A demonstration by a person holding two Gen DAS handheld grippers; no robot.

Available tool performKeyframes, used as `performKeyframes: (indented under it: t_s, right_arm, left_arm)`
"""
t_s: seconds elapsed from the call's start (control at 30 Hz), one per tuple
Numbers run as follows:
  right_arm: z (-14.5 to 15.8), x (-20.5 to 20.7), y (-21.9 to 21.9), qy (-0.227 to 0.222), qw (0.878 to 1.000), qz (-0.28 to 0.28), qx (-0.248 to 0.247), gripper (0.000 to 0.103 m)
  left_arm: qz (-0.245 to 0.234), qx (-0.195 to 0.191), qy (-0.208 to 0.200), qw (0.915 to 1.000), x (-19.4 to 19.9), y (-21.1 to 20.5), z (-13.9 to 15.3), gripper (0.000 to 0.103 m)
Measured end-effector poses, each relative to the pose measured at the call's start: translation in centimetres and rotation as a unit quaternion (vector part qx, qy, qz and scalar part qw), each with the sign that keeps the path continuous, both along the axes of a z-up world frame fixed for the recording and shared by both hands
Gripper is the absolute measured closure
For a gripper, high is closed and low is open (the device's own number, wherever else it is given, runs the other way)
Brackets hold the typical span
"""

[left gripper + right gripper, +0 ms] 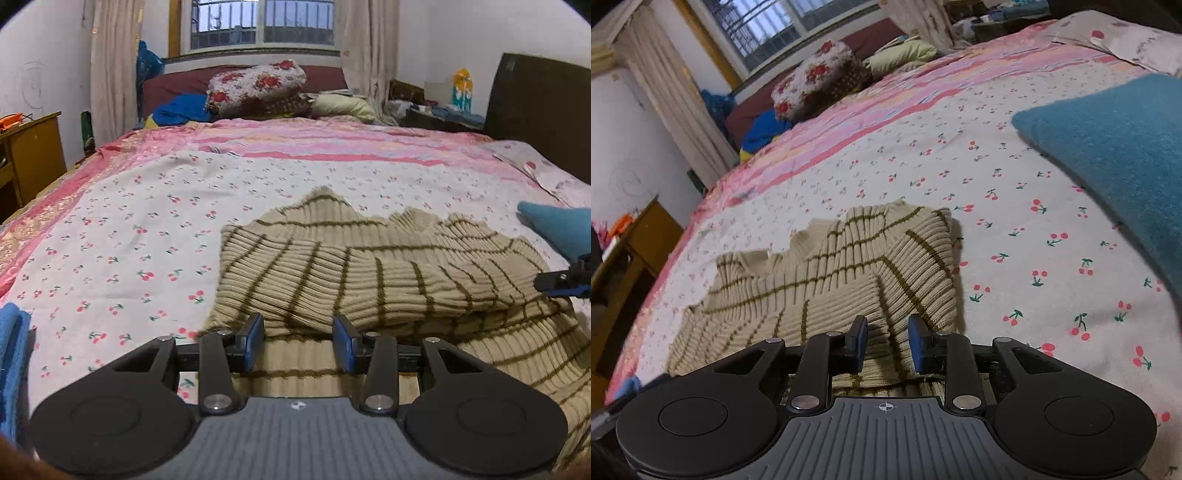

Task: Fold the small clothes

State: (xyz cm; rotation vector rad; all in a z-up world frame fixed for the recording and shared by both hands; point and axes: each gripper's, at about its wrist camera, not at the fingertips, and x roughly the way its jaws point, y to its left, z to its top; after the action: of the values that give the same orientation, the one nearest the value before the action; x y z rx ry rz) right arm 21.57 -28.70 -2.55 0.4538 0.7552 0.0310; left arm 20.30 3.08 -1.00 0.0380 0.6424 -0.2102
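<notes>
A beige ribbed sweater with olive-brown stripes [369, 280] lies on the cherry-print bedsheet [129, 240], with a sleeve folded across its body. My left gripper [299, 343] is open and empty, its fingers just above the sweater's near left edge. In the right wrist view the same sweater [849, 273] lies ahead, its right part folded over. My right gripper [886, 343] is open and empty over the sweater's near right edge. The right gripper's tip also shows at the right edge of the left wrist view [565, 282].
A teal folded cloth [1115, 147] lies on the bed right of the sweater, also in the left wrist view [561, 225]. A blue cloth [13, 354] sits at the near left. Floral pillows [255, 86] lie at the far side. A wooden cabinet [33, 155] stands left of the bed.
</notes>
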Motion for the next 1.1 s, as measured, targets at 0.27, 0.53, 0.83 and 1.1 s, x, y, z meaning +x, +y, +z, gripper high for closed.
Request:
performKeyframes:
  t_s: [0.27, 0.53, 0.83, 1.1]
  right_arm:
    - [0.2, 0.3, 0.5, -0.001, 1.000, 0.016, -0.005, 0.075]
    - [0.2, 0.8, 1.3, 0.013, 0.999, 0.042, -0.017, 0.091]
    - [3.9, 0.0, -1.0, -0.061, 0.998, 0.003, -0.019, 0.097]
    - [1.7, 1.0, 0.7, -0.004, 0.996, 0.025, -0.084, 0.090]
  left_arm:
    - [0.003, -0.011, -0.008, 0.9999, 0.0, -0.2, 0.5, 0.056]
    - [0.005, -0.011, -0.008, 0.9999, -0.1, -0.1, 0.7, 0.056]
    - [0.017, -0.025, -0.028, 0.9991, 0.9, 0.3, 1.8, 0.049]
    - [0.017, 0.045, 0.018, 0.9987, 1.9, -0.4, 0.4, 0.048]
